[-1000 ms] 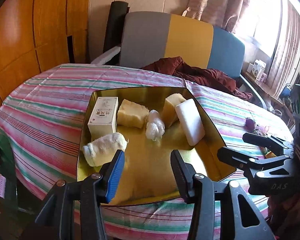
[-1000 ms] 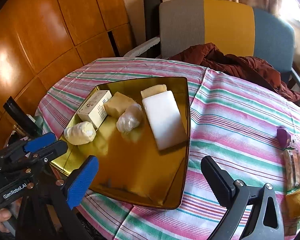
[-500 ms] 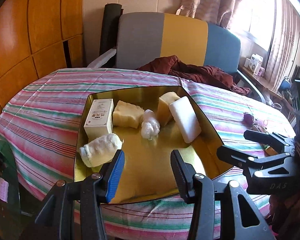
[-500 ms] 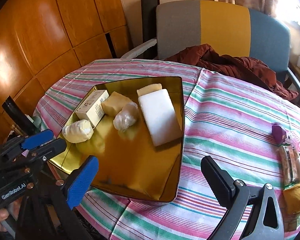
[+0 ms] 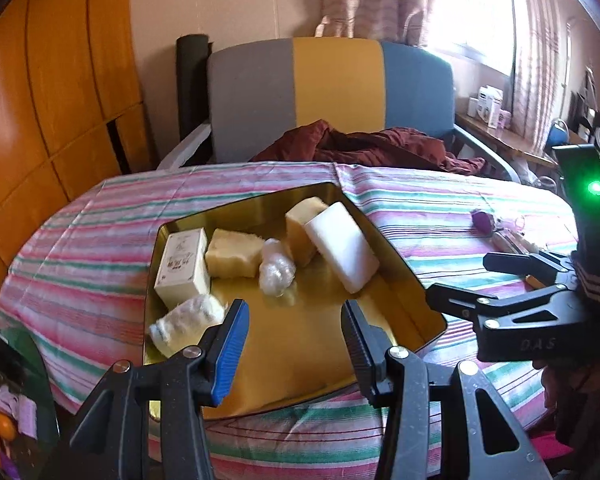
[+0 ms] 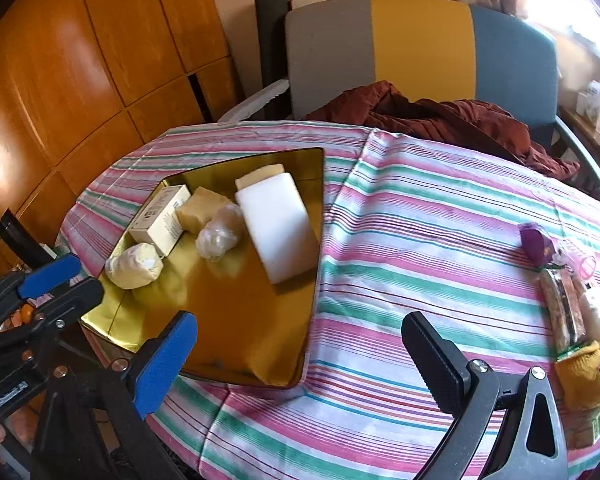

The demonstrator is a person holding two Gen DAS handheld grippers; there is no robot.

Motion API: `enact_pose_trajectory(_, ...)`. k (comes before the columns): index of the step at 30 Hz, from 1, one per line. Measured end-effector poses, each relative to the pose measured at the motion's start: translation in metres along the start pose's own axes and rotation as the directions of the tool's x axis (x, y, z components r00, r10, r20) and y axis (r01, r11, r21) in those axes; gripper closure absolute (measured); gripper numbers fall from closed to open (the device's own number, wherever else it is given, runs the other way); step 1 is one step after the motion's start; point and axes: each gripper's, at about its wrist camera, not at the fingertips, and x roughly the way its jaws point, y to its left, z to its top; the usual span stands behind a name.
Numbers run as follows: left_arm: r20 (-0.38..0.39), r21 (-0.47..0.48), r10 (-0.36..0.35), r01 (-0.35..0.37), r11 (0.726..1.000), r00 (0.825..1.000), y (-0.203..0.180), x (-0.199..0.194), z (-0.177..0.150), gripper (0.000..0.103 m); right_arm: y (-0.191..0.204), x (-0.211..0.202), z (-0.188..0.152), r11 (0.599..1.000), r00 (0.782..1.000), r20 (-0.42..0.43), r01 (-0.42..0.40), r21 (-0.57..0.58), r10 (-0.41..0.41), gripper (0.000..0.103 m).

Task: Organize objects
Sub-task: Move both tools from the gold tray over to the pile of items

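A gold tray (image 5: 320,356) (image 6: 236,340) sits on the striped table. It holds a white carton (image 5: 182,266) (image 6: 160,220), a yellow sponge block (image 5: 232,254) (image 6: 200,210), a plastic-wrapped ball (image 5: 276,268) (image 6: 218,234), a white block (image 5: 342,248) (image 6: 278,226) leaning on a second yellow block (image 5: 300,228), and a cream wrapped roll (image 5: 186,322) (image 6: 134,266). My left gripper (image 5: 294,344) is open and empty over the tray's near edge. My right gripper (image 6: 296,360) is open and empty, right of the tray.
Loose items lie on the cloth at the right: a purple piece (image 6: 534,240) (image 5: 484,220), a clear-wrapped packet (image 6: 564,308) and a yellow thing (image 6: 588,372). A dark red garment (image 5: 364,146) lies on the chair behind the table. Wooden panels stand at left.
Both grippers have pulled back and up from the tray, so the tray and table look farther away. The jaws stay open. The objects in the tray have not moved.
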Motion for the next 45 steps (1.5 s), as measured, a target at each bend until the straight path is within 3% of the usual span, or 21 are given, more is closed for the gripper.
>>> enact_pose_trajectory(16, 0.004, 0.115, -0.046, 0.045, 0.992, 0.999, -0.037, 0.001, 0.011, 0.055, -0.056, -0.017, -0.003, 0.993, 0.996, 0.020, 0.083, 0.079, -0.085, 0.000)
enact_pose_trajectory(31, -0.018, 0.205, -0.119, 0.121, 0.971, 0.993, -0.078, 0.014, 0.021, 0.055, -0.144, -0.059, 0.000, 0.957, 0.973, 0.039, 0.218, 0.193, -0.229, 0.000)
enact_pose_trajectory(37, -0.048, 0.217, -0.165, 0.171, 0.961, 0.985, -0.093, 0.022, 0.021, 0.055, -0.194, -0.081, 0.002, 0.927, 0.959, 0.037, 0.261, 0.269, -0.281, 0.000)
enact_pose_trajectory(45, -0.111, 0.210, -0.205, 0.224, 0.952, 0.972, -0.107, 0.039, 0.022, 0.055, -0.278, -0.099, -0.005, 0.853, 0.937, 0.006, 0.316, 0.416, -0.350, 0.000)
